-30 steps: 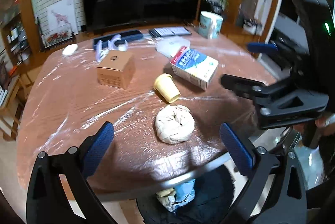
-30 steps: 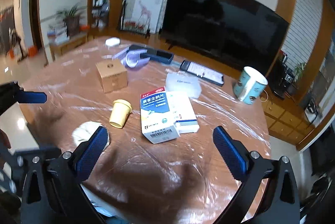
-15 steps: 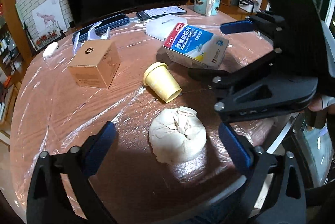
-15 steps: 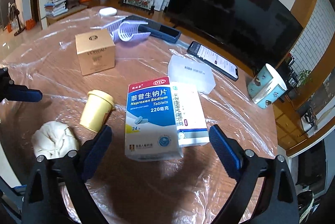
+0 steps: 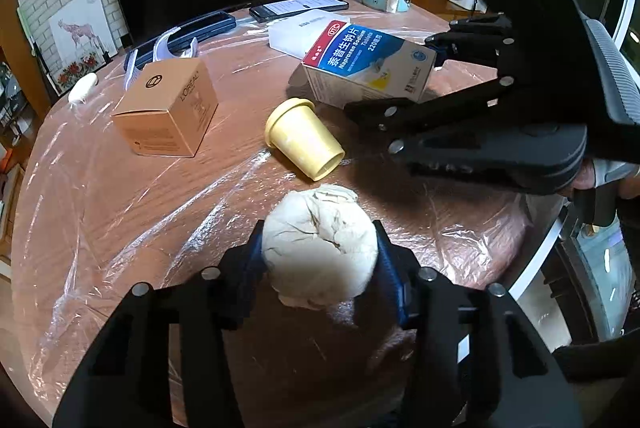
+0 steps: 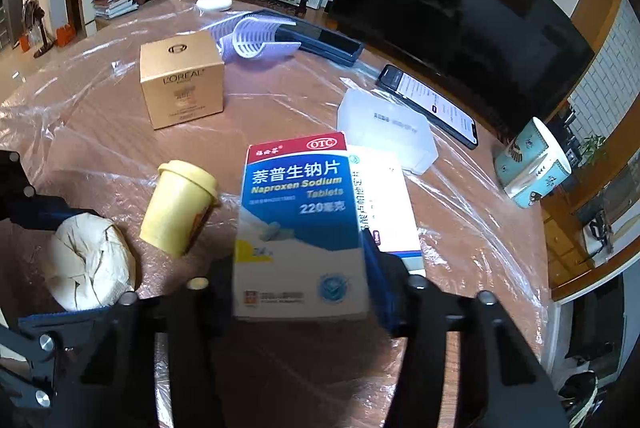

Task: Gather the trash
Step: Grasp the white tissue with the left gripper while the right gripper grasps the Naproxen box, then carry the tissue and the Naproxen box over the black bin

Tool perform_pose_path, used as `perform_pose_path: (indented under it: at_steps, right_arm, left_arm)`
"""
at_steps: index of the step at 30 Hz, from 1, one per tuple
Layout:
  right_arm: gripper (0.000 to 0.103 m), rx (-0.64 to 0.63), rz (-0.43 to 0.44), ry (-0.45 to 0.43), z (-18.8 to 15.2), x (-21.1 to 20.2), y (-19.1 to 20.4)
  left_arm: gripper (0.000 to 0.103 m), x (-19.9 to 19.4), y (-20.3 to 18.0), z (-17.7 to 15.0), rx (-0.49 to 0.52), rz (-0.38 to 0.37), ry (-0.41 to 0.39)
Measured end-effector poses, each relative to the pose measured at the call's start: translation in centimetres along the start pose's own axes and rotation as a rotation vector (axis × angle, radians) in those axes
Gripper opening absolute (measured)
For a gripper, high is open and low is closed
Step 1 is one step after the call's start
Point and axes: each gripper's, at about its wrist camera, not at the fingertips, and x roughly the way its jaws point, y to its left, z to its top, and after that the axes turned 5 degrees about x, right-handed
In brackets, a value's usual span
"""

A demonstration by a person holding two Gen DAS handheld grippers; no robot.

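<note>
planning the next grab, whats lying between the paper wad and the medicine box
A yellow cup on its side lies between the paper wad and the medicine box, clearest in the right wrist view.

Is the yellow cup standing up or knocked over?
Knocked over. The cup lies on its side on the table, rim toward the medicine box.

Left hand-held gripper (image 5: 320, 256) closed on paper wad (image 5: 320, 248); right hand-held gripper (image 6: 300, 280) (likewise) on medicine box (image 6: 300, 224).

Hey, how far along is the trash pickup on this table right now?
Nothing looks binned yet. In hand: the left tool is shut on the paper wad, the right tool on the pill box. Left: the yellow cup, on its side, and perhaps the tan box.
</note>
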Motion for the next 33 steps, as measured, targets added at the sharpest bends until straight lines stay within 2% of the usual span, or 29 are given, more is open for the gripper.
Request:
perform_pose_path:
  at_steps: [3, 7, 15, 18, 27, 33]
  right_arm:
    - [0.046, 0.066, 0.064, -0.014, -0.1, -0.8, -0.9]
    - [0.046, 0.134, 0.096, -0.035, -0.7, -2.0, -1.5]
    - [0.046, 0.353, 0.279, -0.037, -2.4, -3.9, -3.3]
    - [0.046, 0.398, 0.321, -0.035, -3.2, -4.6, -3.6]
    - [0.046, 0.426, 0.384, -0.042, -5.1, -6.9, -3.1]
    - [0.046, 0.43, 0.419, -0.044, -6.3, -8.5, -2.6]
  left_arm:
    - [0.051, -0.2, 0.4, -0.1, -0.021, 0.0, -0.005]
    - [0.051, -0.6, 0.9, -0.2, -0.047, 0.008, -0.018]
    - [0.051, -1.9, 2.3, -0.5, -0.119, -0.002, -0.043]
    - [0.051, -2.4, 2.8, -0.6, -0.147, -0.014, -0.051]
    - [0.051, -4.1, 3.9, -1.2, -0.21, -0.055, -0.077]
    - [0.051, -5.1, 3.9, -1.6, -0.207, -0.047, -0.086]
